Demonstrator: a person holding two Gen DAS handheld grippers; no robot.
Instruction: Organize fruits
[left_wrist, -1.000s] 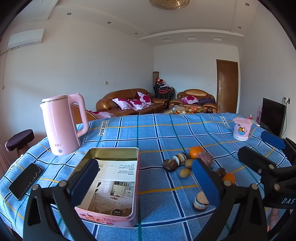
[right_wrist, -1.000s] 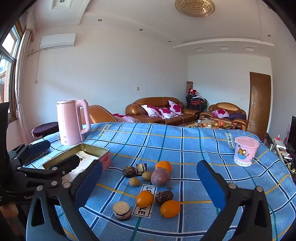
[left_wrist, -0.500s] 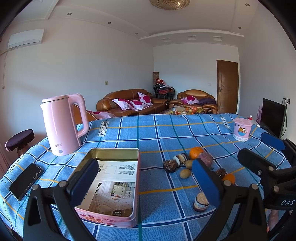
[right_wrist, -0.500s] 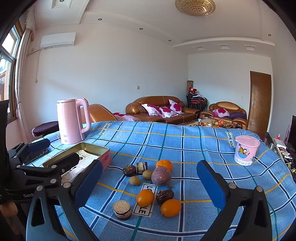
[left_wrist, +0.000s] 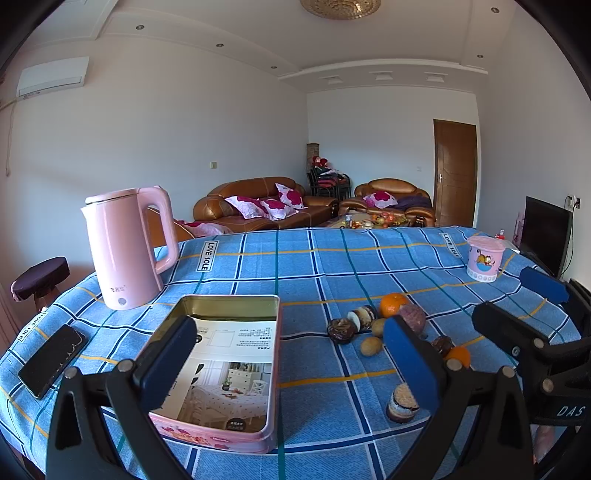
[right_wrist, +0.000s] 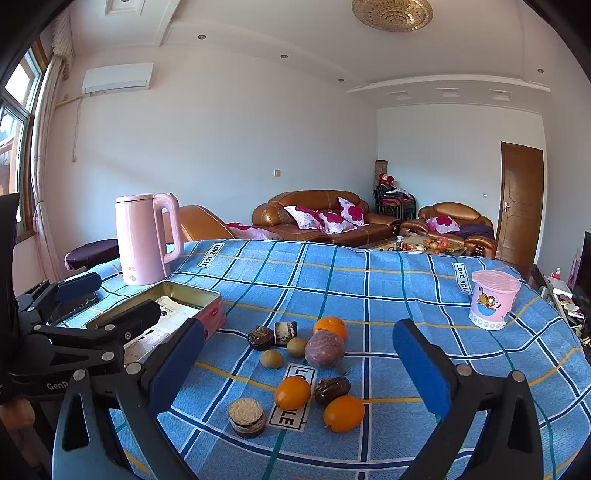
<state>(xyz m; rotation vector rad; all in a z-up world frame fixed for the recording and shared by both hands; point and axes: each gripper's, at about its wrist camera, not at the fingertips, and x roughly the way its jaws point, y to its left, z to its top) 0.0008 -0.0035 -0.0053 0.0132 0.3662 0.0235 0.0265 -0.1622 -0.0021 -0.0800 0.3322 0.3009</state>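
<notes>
so, at the far left of the tabletop (left_wrist: 332, 266), near its edge, a dark phone (left_wrist: 51, 360) lies flat, and behind it stands a pink kettle (left_wrist: 127, 245), upright, handle to the right. right of the phone sits an open pink tin (left_wrist: 236, 369) with a printed leaflet in its bottom; its long axis runs from the near edge away toward the sofa. the left gripper (left_wrist: 291, 363) hangs over the tin's near end, fingers spread wide with nothing between them.

just right of the tin, apart from it, the fruits lie in a loose cluster: two small brown kiwis (right_wrist: 272, 358), a purple round fruit (right_wrist: 325, 349) with an orange (right_wrist: 330, 327) touching it behind, and nearer the camera two more oranges (right_wrist: 292, 392) with a wrinkled dark date (right_wrist: 331, 388) between them. three round cakes are mixed in, one (right_wrist: 246, 416) at the near left of the group. none of the fruit is in the tin. the right gripper (right_wrist: 297, 363) hovers above the cluster, fingers spread wide and holding nothing; the left gripper's black frame crowds its left side, over the tin.

right of the fruit is a wide bare stretch of blue checked cloth, and well apart, near the right edge, stands a pink lidded cup (right_wrist: 493, 303).
</notes>
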